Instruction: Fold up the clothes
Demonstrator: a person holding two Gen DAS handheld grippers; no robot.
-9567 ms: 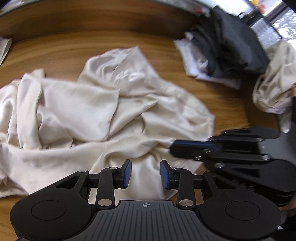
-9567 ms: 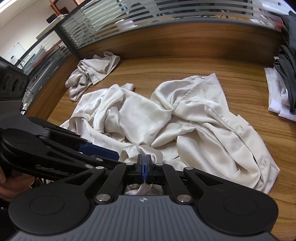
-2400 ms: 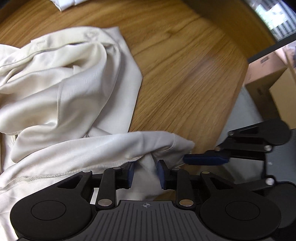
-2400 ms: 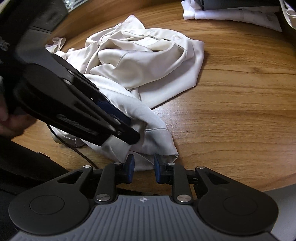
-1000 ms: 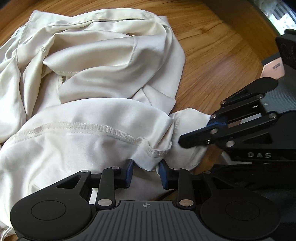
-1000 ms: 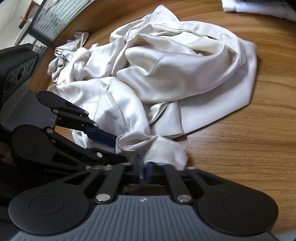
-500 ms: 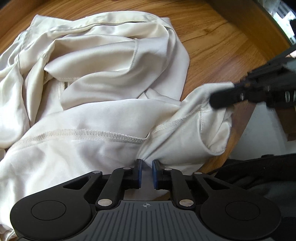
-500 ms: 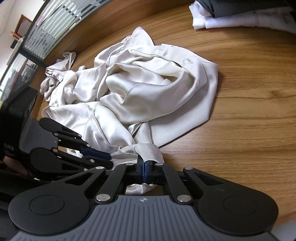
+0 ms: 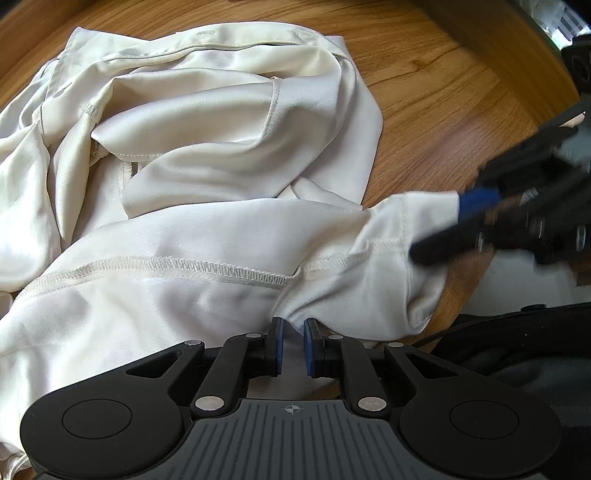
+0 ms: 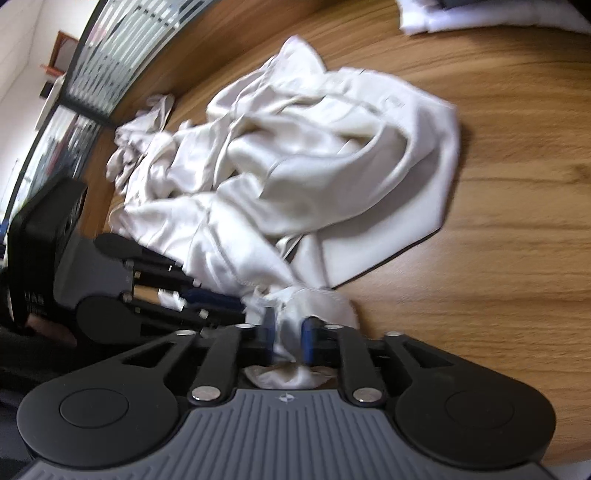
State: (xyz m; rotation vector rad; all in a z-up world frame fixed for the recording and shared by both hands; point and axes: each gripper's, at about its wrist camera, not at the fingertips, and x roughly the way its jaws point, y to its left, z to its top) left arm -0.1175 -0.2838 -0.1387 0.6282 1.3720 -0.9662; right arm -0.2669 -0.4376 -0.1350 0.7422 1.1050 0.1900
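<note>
Two grippers are being held at the near edge of a wooden table (image 9: 436,85), both working on the same cream satin garment (image 9: 207,147), which is lying crumpled across the tabletop. Left gripper (image 9: 293,345): the blue pads are being kept a narrow gap apart, with a fold of the garment bunched between them, just below a stitched seam running across the cloth. The grip appears to be made on that fold, though contact on both pads cannot be told for certain. Right gripper (image 10: 288,341): the jaws are being held partly closed on a wad of the garment's hem, with cloth filling the gap and spilling out behind the fingers. In the left wrist view, the right gripper (image 9: 476,206) is seen blurred at the right, its blue tip touching a corner of cloth that is being lifted over the table edge. In the right wrist view, the left gripper (image 10: 218,301) is seen at the left, just beside the gripped wad. The bulk of the garment (image 10: 295,162) is lying beyond both tools. A second pale crumpled cloth (image 10: 147,122) is lying farther back, and folded white fabric (image 10: 480,14) is seen at the far right.
</note>
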